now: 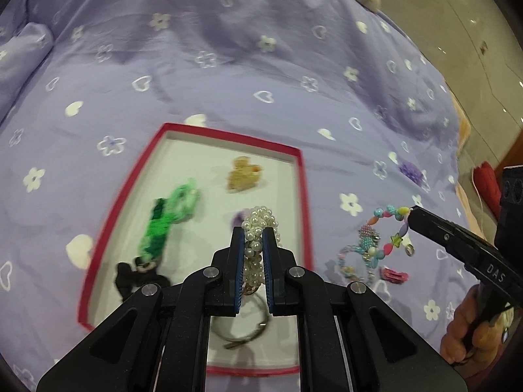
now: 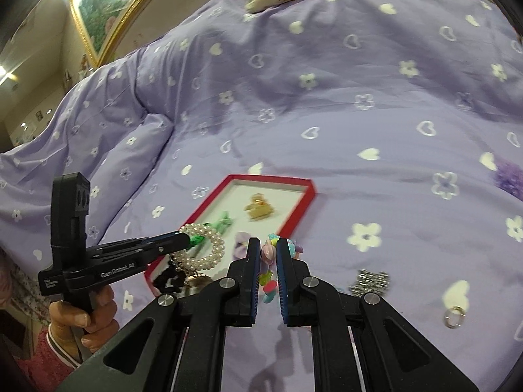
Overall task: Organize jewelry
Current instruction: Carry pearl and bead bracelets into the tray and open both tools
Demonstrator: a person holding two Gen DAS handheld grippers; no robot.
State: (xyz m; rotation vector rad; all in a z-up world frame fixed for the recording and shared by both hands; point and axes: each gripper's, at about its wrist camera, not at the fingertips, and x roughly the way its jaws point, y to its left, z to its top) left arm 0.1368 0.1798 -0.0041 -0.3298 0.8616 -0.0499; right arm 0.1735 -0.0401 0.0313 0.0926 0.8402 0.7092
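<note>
Lilac bedspread [image 1: 228, 65] under red tray [image 1: 302, 196] — left fingers [image 1: 255, 238] clamped on pearl bracelet [image 1: 260, 222], right fingers [image 2: 268, 251] on beaded bracelet [image 2: 266, 281].

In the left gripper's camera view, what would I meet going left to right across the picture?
Green braided piece → tan clip → pearl bracelet in the left gripper → box's red right rim → colourful bead bracelet → right gripper.

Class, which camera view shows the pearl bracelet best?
The right wrist view: the pearl bracelet shows side-on as a near-whole ring. In the left wrist view it is edge-on and half hidden between the left gripper's fingers.
</note>
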